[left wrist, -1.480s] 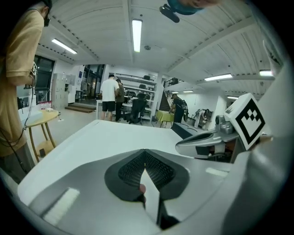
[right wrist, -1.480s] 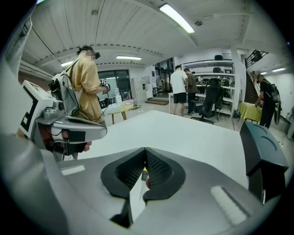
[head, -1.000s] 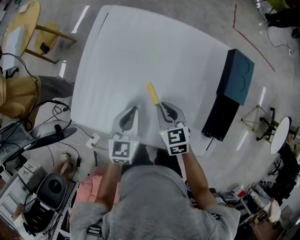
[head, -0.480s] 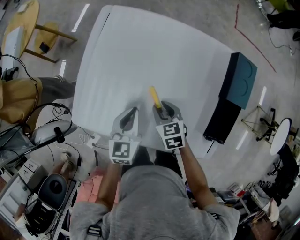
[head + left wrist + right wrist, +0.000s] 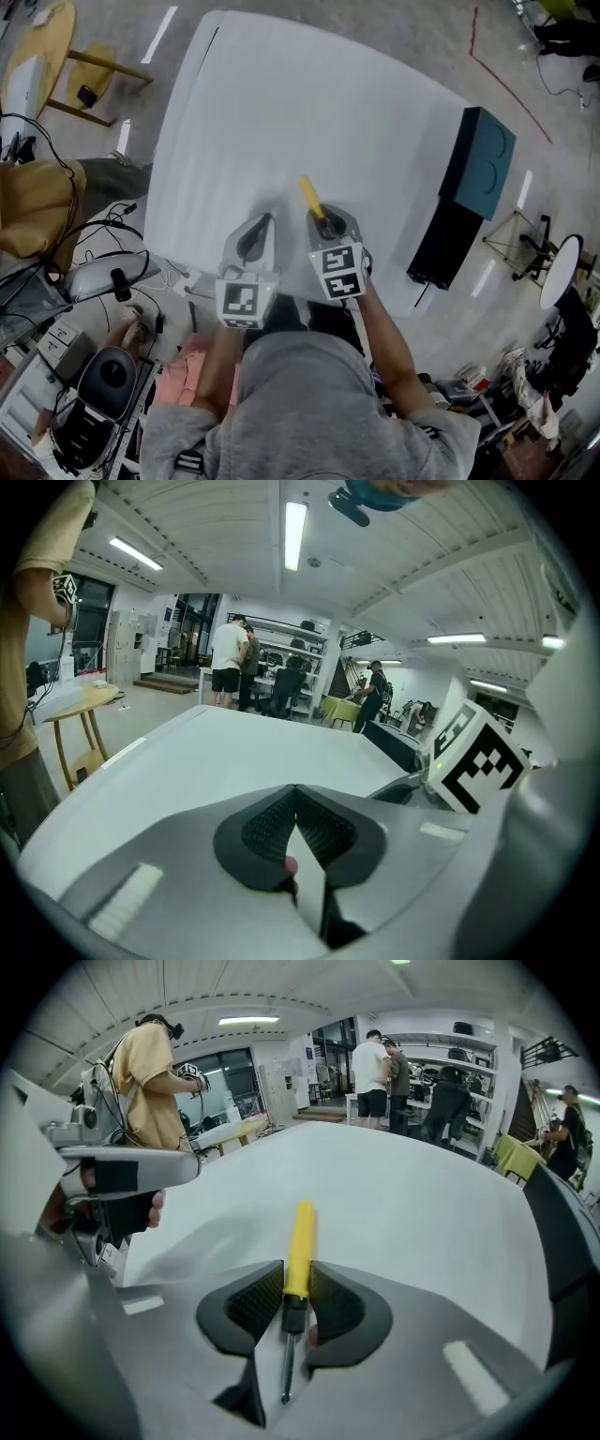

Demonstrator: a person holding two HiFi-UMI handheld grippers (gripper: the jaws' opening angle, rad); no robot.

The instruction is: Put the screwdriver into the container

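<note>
We see our right claw [image 5: 297, 1279] closing on the screwdriver [image 5: 300, 1241]: its two dark pads touch the base of the yellow handle from either side. The black collar and metal shaft run back between the jaws towards us, and most of the handle sticks out ahead of the tips. The screwdriver lies low over the white bench [image 5: 309, 103], pointing away from the claw. Our left claw [image 5: 295, 794] is just beside the right one, on its left, with the jaws pressed together at the tips and nothing between them. The teal container [image 5: 480, 157] stands well apart from the right claw, ahead of it and off to its right, at the bench's far right edge.
</note>
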